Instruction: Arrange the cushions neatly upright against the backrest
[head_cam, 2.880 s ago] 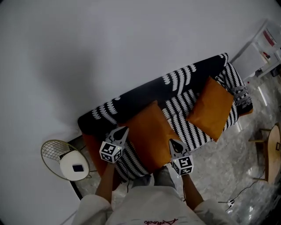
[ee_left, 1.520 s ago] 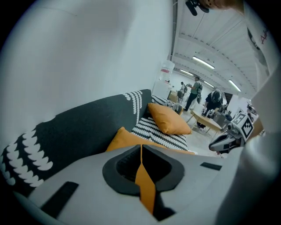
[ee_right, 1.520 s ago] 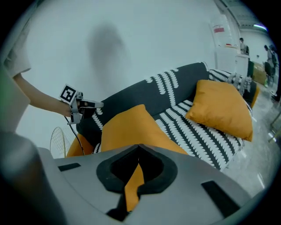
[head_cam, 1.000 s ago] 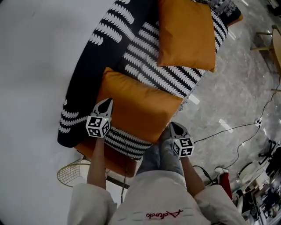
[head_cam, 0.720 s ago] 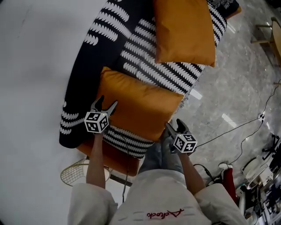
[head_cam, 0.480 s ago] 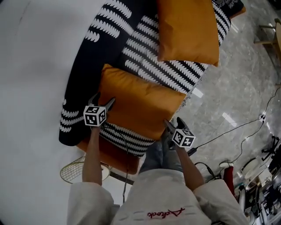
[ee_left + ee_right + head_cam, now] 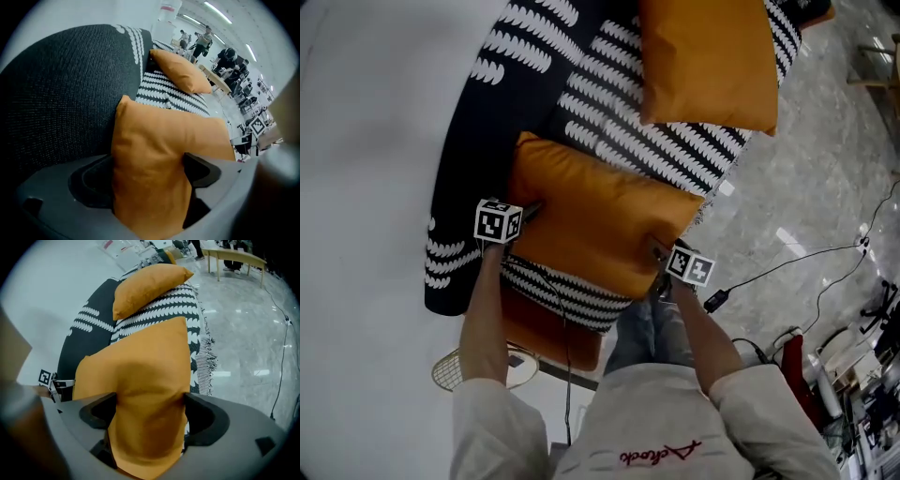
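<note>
Sofa's (image 7: pixel 609 131) near end carried an orange cushion (image 7: pixel 591 225); left gripper (image 7: pixel 528 210) and right gripper (image 7: pixel 660 251) jaws, just opened wide, straddled it.

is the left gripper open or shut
Open. The left gripper has just been opening its jaws; they stand wide apart around a corner of the near orange cushion.

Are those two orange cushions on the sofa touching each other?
No, in the head view a band of striped sofa cover separates the near cushion from the far cushion.
</note>
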`<action>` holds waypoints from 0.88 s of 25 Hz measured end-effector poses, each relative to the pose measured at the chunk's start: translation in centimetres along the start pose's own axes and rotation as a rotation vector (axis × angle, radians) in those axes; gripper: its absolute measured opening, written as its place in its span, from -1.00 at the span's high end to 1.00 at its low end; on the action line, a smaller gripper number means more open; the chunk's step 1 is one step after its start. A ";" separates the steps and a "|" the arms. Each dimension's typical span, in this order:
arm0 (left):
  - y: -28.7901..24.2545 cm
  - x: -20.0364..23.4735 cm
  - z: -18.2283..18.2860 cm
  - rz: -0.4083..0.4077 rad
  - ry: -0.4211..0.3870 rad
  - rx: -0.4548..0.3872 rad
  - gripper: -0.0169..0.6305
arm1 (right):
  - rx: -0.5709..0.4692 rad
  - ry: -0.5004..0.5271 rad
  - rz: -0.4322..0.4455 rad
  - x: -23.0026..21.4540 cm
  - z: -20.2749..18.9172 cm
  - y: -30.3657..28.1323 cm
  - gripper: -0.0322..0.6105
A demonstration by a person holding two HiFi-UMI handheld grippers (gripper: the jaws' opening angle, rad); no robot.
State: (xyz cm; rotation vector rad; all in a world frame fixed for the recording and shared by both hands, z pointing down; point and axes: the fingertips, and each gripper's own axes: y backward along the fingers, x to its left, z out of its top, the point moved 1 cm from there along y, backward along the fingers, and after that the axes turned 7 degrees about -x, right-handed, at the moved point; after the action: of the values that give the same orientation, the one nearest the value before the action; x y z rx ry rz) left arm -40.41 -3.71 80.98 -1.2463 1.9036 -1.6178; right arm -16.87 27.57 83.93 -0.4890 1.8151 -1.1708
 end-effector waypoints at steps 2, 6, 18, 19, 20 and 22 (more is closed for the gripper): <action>-0.5 0.2 0.1 -0.012 0.028 0.029 -0.49 | 0.026 0.005 0.011 0.1 0.3 -0.4 -0.45; -1.4 -0.7 0.0 -0.044 0.066 0.052 -0.49 | 0.062 -0.001 0.038 -0.3 0.7 -0.3 -0.45; -3.1 -4.3 1.7 -0.133 0.027 -0.026 0.36 | 0.069 0.022 0.099 -0.3 2.1 -1.5 0.47; -1.9 -4.5 1.5 -0.128 0.026 -0.050 0.39 | 0.058 0.035 0.102 0.4 1.8 -0.6 0.51; -0.7 -4.7 1.2 -0.123 0.031 -0.070 0.40 | 0.048 0.048 0.101 0.9 1.5 0.3 0.55; 1.3 -5.1 0.6 -0.114 0.051 -0.094 0.40 | 0.027 0.059 0.104 1.6 0.9 1.9 0.57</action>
State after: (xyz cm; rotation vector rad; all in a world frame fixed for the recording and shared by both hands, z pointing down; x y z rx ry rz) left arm -37.64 -0.13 78.20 -1.3872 1.9934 -1.6475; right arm -16.67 26.87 81.38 -0.3432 1.8495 -1.1477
